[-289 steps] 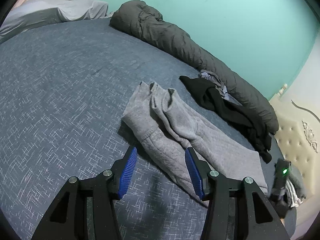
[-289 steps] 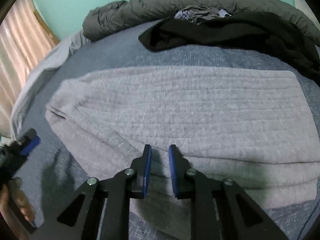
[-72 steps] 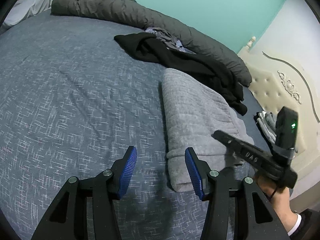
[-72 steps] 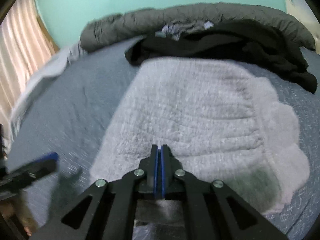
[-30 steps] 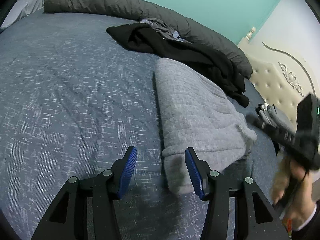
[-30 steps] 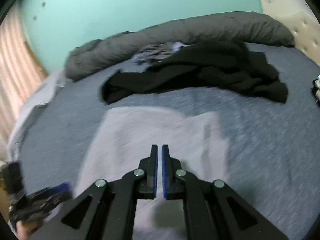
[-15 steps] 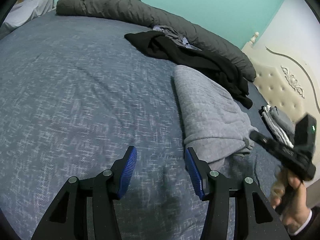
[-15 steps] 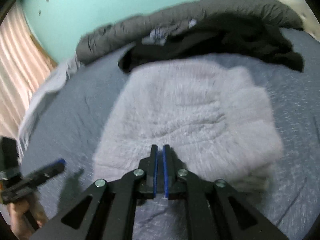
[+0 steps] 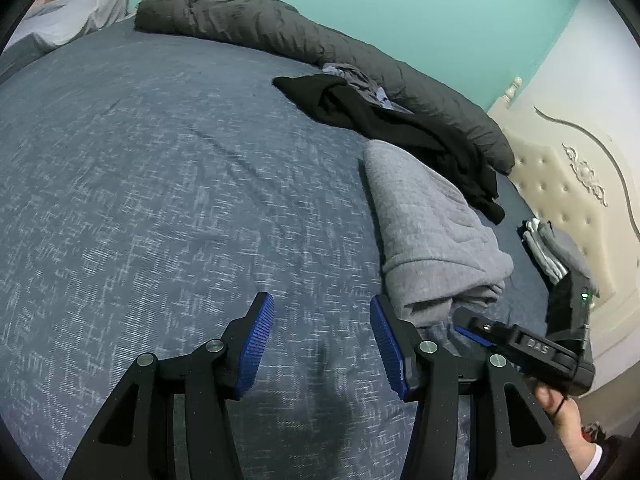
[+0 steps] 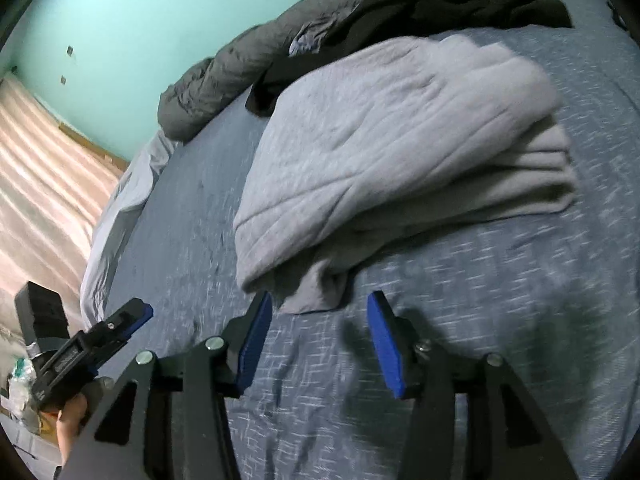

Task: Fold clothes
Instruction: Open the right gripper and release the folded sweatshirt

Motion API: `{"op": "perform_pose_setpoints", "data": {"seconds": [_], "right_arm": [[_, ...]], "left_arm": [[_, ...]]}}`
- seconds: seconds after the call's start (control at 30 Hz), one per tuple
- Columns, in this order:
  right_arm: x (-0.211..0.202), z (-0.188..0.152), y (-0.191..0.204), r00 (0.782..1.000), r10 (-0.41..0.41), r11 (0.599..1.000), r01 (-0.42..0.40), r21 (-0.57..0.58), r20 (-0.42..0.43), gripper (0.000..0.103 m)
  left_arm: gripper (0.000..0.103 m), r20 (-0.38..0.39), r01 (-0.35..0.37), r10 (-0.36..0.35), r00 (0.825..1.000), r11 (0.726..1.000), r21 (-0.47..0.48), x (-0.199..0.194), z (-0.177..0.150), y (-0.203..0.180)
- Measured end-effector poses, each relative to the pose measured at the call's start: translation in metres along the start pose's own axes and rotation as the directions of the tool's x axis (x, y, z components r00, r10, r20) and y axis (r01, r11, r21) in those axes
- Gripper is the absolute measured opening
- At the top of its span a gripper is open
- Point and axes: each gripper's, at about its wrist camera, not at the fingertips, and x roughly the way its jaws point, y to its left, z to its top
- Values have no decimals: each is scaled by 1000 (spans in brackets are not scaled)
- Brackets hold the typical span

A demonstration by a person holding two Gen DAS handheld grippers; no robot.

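The folded grey sweatpants [image 9: 424,224] [image 10: 392,136] lie on the blue bedspread [image 9: 160,184]. My left gripper [image 9: 322,340] stands open over bare bedspread, just left of the garment's near end, with nothing between its pads. My right gripper [image 10: 318,340] hovers just short of the pants' near corner; its jaws are opening and only bedspread shows between them. The right gripper also appears low at the right of the left wrist view [image 9: 472,330], beside the garment's near end. In the right wrist view the left gripper [image 10: 136,316] shows at the lower left, held by a hand.
A black garment [image 9: 392,120] and a bluish-grey one [image 9: 360,80] lie beyond the pants, against a long dark grey duvet roll [image 9: 280,36]. Folded clothes [image 9: 548,244] are stacked by the cream headboard [image 9: 576,184]. A pale pillow [image 9: 72,20] sits far left.
My right gripper went from shut to open and dropped toward the near corner of the pants. The left gripper slid left, so the pants now sit further right in its view.
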Motion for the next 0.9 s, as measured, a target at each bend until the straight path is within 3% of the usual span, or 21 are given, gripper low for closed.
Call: {"op": "perform_pose_setpoints", "data": {"seconds": [0.27,0.37,0.4,0.43,0.9], "right_arm": [[41,6,12,999,-22,1000,23,2,-48,50],[52,6,10,998,-36,999,37,11,-54,25],[53,6,7,998,-35,999,37,30,-52,12],[53,5,3,998,-29,998,32,45,-53,8],[-27,3,-8,1000,14,1000,-14,14,-9,5]], "left_arm": [[54,17,-4,4,1000,1000,-25,-11,-2,9],[54,25,-2,3,1000,999,-36,-16,-2,12],[54,30,-1,3,1000,999,-38,-17,-1,12],[54,35,-2,3,999,999,-42,-19,-1,12],[54,37,1,0,999,1000,-27,-33,-25,-5]]}}
